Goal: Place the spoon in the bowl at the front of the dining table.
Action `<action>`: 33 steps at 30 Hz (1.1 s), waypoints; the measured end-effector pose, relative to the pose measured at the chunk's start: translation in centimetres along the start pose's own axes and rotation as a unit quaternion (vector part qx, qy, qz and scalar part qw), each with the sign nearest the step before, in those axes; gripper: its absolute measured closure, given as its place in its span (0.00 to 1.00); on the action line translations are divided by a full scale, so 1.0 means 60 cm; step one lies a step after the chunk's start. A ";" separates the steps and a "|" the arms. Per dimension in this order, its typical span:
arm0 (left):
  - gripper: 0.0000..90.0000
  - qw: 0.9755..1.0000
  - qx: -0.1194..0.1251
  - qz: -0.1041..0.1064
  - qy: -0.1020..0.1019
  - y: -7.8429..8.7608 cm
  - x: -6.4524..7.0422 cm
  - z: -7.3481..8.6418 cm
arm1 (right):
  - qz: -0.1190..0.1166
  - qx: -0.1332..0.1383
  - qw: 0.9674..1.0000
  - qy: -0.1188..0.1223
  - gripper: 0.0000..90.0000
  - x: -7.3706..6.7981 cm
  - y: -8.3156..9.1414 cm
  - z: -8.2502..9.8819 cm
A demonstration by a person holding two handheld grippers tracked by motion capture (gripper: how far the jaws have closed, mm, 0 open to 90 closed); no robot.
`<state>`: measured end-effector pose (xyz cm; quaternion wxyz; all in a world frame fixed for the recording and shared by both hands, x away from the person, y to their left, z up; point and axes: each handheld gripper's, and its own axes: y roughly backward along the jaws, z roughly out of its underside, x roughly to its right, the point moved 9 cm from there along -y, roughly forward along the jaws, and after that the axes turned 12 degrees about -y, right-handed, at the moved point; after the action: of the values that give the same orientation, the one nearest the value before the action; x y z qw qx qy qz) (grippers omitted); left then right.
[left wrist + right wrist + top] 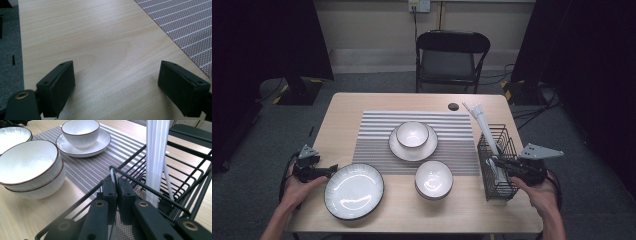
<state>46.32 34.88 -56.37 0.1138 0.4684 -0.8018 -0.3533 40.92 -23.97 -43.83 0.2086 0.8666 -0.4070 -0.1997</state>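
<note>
My right gripper (495,161) reaches into the black wire basket (509,141) at the table's right side. Its jaws (117,185) are shut on a thin flat white utensil (112,175) just inside the basket's near rim (150,188). A tall bundle of white utensils (483,127) leans out of the basket toward the back (156,157). My left gripper (331,170) rests at the table's left edge, beside the rim of a large white plate (354,191). Its jaws (117,85) stand wide open over bare wood, nothing between them.
A striped placemat (372,145) carries a small bowl (412,134) on a saucer (400,148). Two stacked white bowls (433,179) sit at its front edge, left of the basket (27,162). A black folding chair (451,55) stands behind the table.
</note>
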 end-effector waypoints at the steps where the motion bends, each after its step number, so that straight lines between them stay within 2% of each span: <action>1: 0.15 1.000 0.000 0.000 0.000 0.000 0.000 0.000 | -0.001 0.000 1.000 -0.001 0.96 0.000 0.000 0.000; 7: 0.15 1.000 0.000 0.000 0.000 0.000 0.000 0.000 | -0.006 0.010 1.000 0.003 0.96 -0.002 0.002 -0.002; 10: 0.15 1.000 0.000 0.000 0.000 0.000 0.000 0.000 | -0.018 0.026 0.999 -0.010 0.96 -0.002 0.003 -0.006; 18: 0.15 1.000 0.000 0.000 0.000 0.000 0.000 0.000 | -0.012 0.028 0.999 -0.023 0.96 0.000 0.014 -0.016; 21: 0.15 1.000 0.002 0.000 0.004 -0.001 0.001 -0.001 | -0.009 0.029 0.999 -0.030 0.96 0.001 0.013 -0.017; 26: 0.15 1.000 0.000 0.000 0.000 0.000 0.000 0.000 | -0.005 0.026 0.999 -0.038 0.96 0.001 0.010 -0.021; 33: 0.15 1.000 0.000 0.000 0.000 0.000 0.000 0.000 | 0.000 0.037 0.998 -0.052 0.96 -0.001 0.012 -0.035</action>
<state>46.32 34.87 -56.37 0.1139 0.4686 -0.8016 -0.3533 41.52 -23.92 -41.72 0.1551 0.8621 -0.4241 -0.2297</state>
